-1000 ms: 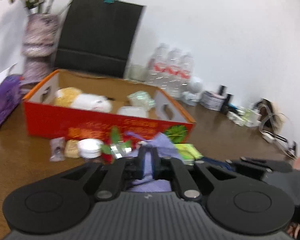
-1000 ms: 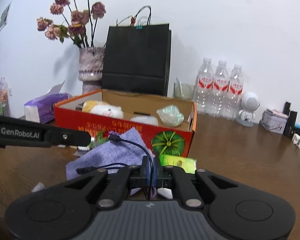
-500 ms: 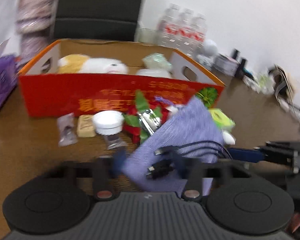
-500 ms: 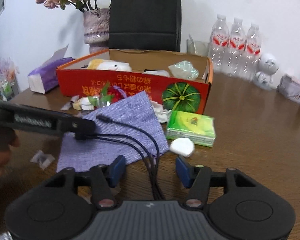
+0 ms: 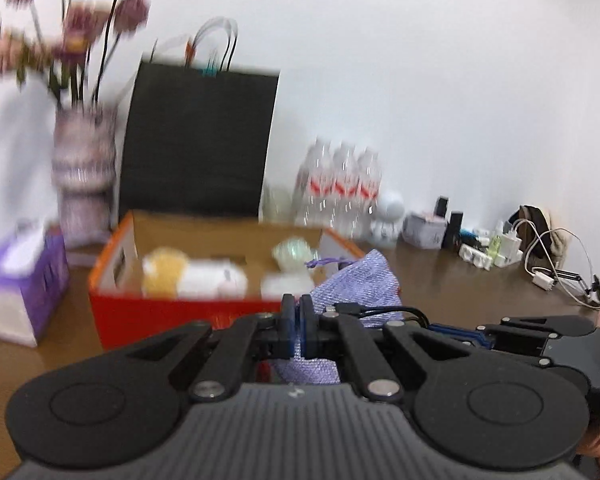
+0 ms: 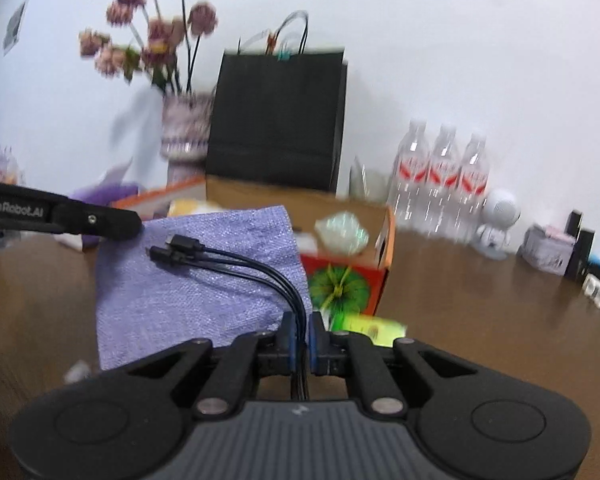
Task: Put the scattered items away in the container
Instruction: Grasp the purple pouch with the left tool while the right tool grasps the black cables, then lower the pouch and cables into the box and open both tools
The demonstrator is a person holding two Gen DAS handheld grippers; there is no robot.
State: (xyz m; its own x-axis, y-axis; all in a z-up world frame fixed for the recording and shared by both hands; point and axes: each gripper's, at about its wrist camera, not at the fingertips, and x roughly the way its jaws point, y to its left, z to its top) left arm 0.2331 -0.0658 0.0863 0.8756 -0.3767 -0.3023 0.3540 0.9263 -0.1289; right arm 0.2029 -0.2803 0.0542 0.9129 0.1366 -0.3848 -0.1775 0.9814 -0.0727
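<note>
Now the left tool (image 5: 296, 330) is pinching the purple pouch (image 6: 196, 276) while the right tool (image 6: 300, 340) is clamping the black cable (image 6: 236, 260), both lifted just near of the red box (image 5: 180, 312).

Only thing I can actually read is "GenRobot.AI" in white on the left gripper's (image 6: 132, 226) black finger. Bottle labels and the box print are too blurry.

Motion blur smears the red box (image 5: 172, 312) and its contents — the items inside stay unidentifiable; the purple pouch (image 6: 196, 276) hides the box's left half.
</note>
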